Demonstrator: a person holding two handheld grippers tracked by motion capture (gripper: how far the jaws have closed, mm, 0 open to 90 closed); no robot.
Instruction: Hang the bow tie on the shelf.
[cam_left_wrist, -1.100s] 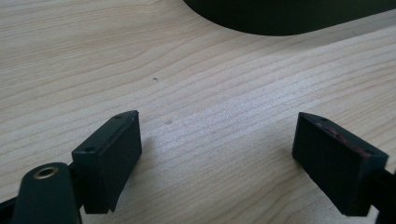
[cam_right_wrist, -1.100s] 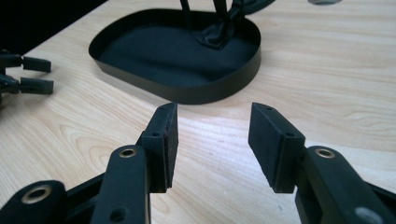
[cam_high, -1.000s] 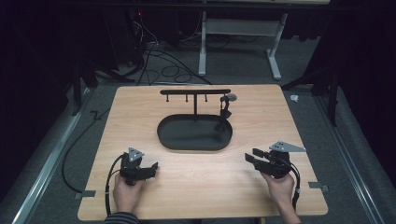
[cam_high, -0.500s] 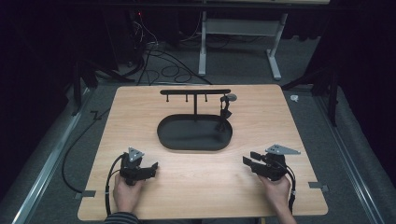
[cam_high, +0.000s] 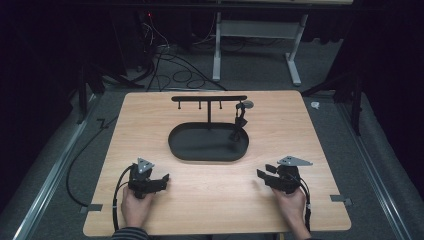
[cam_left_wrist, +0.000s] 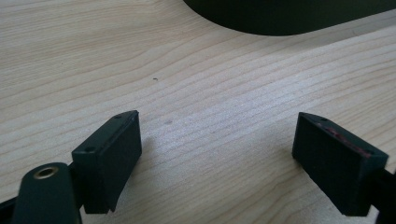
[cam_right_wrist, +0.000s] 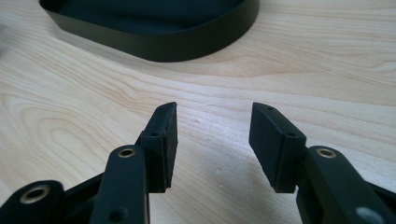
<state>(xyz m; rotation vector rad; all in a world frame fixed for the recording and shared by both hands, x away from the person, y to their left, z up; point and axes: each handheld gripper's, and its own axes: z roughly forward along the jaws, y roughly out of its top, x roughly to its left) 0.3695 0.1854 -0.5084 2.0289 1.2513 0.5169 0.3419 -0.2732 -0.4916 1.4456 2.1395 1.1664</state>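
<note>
A black oval tray (cam_high: 175, 145) lies at the middle of the wooden table (cam_high: 300, 130). From its far side rises a black T-shaped rack (cam_high: 209, 98) with small hooks. A small dark item with a grey round top (cam_high: 241, 114) hangs at the rack's right end, reaching down to the tray. My left gripper (cam_high: 164, 179) rests near the front left, held by a hand, its jaws wide open over bare wood (cam_left_wrist: 217, 117). My right gripper (cam_high: 260, 175) sits near the front right, open and holding nothing (cam_right_wrist: 215, 108). The tray's rim (cam_right_wrist: 154, 44) lies just beyond its jaws.
A cable (cam_high: 117, 195) trails from the left gripper over the table's front edge. Dark floor with cables and a white desk frame (cam_high: 255, 45) lies beyond the table. Bare wood stretches between the two grippers and in front of the tray's rim (cam_left_wrist: 289, 21).
My right gripper has slid slightly left and toward the front edge. The left gripper, tray and rack have not moved.
</note>
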